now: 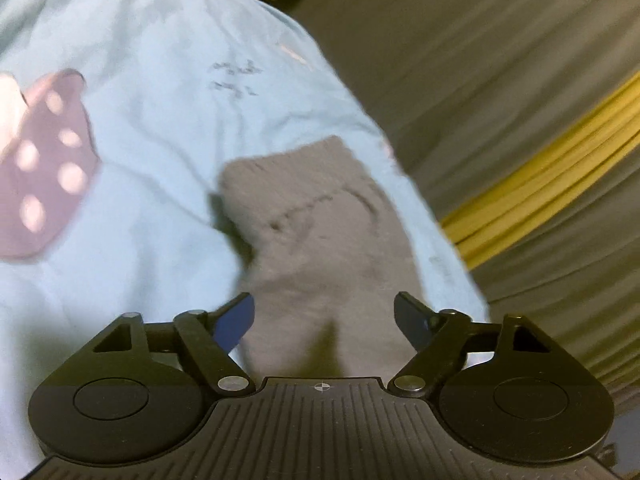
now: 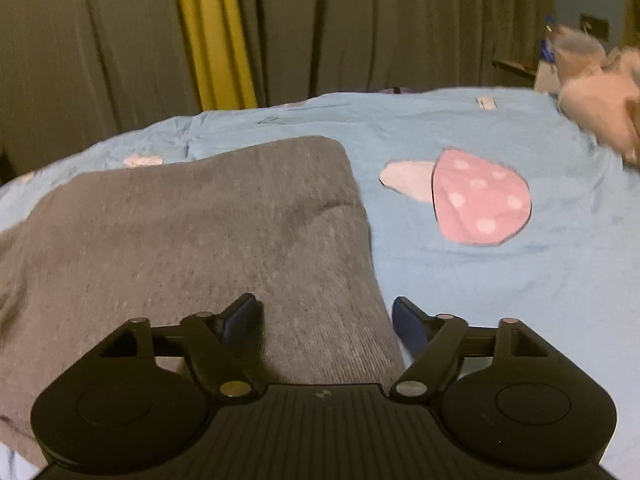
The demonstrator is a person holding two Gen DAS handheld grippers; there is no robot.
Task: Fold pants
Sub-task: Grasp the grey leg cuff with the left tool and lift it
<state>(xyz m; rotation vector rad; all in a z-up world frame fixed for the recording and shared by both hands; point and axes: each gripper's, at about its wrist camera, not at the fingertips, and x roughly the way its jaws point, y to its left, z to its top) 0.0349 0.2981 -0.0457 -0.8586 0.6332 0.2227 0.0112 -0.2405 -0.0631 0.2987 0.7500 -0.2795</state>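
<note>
Both claws spread wide, gripping nothing: left claw [image 1: 324,322], right claw [image 2: 326,320]. Grey pants [image 2: 192,232] lie just ahead on the blue bedspread [image 2: 500,288], apparently part-folded. Looks between folds; next move likely needs both claws pinching an edge and carrying it across. Curtains [image 2: 360,28] behind.
</note>
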